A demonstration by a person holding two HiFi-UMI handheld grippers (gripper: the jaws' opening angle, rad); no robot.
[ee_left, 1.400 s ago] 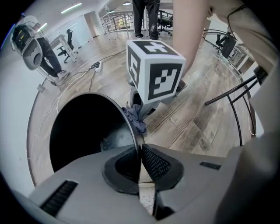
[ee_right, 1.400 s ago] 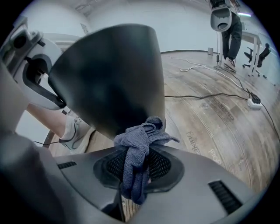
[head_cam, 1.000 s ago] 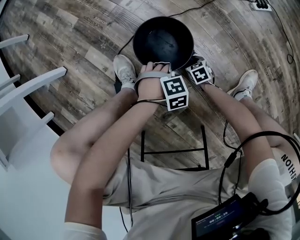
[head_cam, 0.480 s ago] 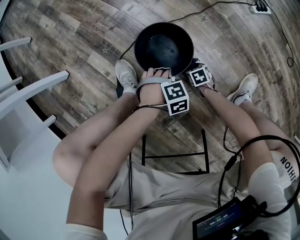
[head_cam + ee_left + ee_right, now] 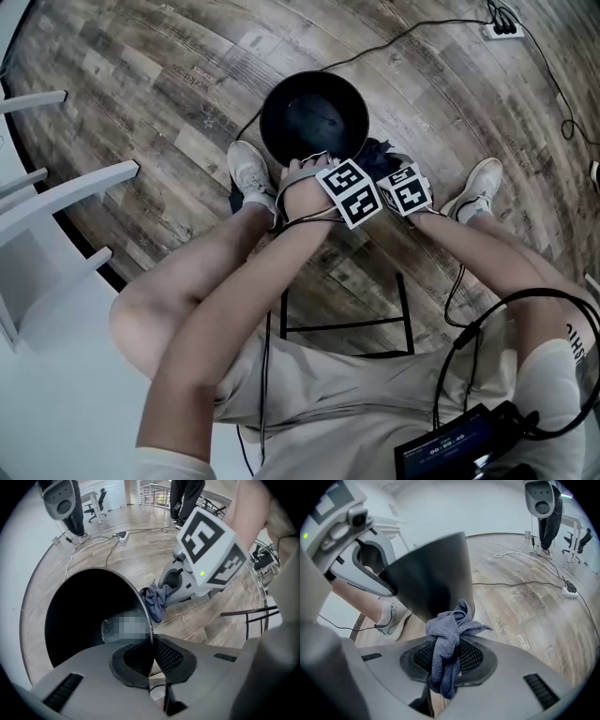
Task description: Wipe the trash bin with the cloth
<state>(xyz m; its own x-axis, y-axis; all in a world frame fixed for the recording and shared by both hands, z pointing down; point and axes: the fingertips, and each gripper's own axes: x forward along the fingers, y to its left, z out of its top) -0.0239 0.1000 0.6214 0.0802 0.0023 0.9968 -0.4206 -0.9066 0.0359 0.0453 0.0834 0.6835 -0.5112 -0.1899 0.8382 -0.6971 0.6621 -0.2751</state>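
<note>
Right now the black trash bin (image 5: 281,117) stands upright on the wooden floor (image 5: 141,84), just in front of the person's two white shoes (image 5: 249,169), and its open mouth faces the head camera. In the left gripper view the bin's thin rim (image 5: 149,620) runs straight down between the two dark pads, so the left gripper (image 5: 151,656) is pinched onto the near edge of the bin (image 5: 79,616). From above, this left gripper (image 5: 314,157) sits at the side of the rim nearest to the person. The blue-grey cloth (image 5: 447,644) is bunched up and hangs out above and below the pads of the right gripper (image 5: 447,660), whose jaws are pressed together on it. The top of the cloth reaches the lower outside wall of the bin (image 5: 433,578); whether it really presses on the wall I cannot tell. In the head view the cloth (image 5: 378,152) shows as a dark lump at the right side of the bin, close beside the right gripper (image 5: 384,164). The left gripper view also shows the cloth (image 5: 156,601) just beside the bin's outer wall. Farther away a black cable (image 5: 412,33) crosses the floor to a power strip (image 5: 500,28), and white furniture (image 5: 56,187) stands at the left.
</note>
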